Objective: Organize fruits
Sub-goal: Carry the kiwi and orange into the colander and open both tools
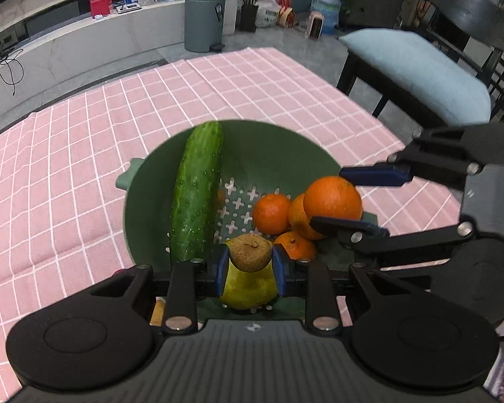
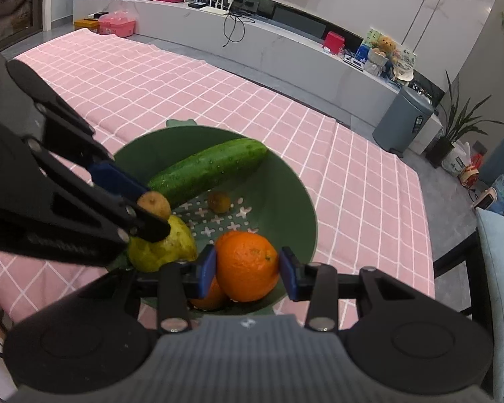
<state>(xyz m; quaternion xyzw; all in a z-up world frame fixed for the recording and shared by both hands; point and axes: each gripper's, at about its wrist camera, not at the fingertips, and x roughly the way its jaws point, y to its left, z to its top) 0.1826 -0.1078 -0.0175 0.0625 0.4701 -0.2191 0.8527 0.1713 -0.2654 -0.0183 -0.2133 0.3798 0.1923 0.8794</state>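
- Two grippers are what I have over the bowl, each clenched on a fruit.
- Nearest in my left wrist view, my left gripper (image 1: 251,268) has its blue pads pinched on the brown top of a yellow-green pear (image 1: 250,287), held just above the near rim of the round green plastic colander bowl (image 1: 272,147).
- In my right wrist view, my right gripper (image 2: 248,268) has its blue pads pressed on both sides of a large round orange (image 2: 247,265), held over the near part of the same bowl.
- Behind the pear, smaller orange mandarins (image 1: 271,213) lie together on the perforated bowl floor.
- A long, bumpy dark green cucumber (image 1: 196,191) leans against the bowl's inner wall, its far tip at the rim.
- The bowl sits on a pink tablecloth with a white grid (image 1: 84,174).
- Beyond the table edge I see a black chair with a pale blue cushion (image 1: 416,70) and, farther off, a grey-green cylindrical pedal bin (image 1: 205,20).
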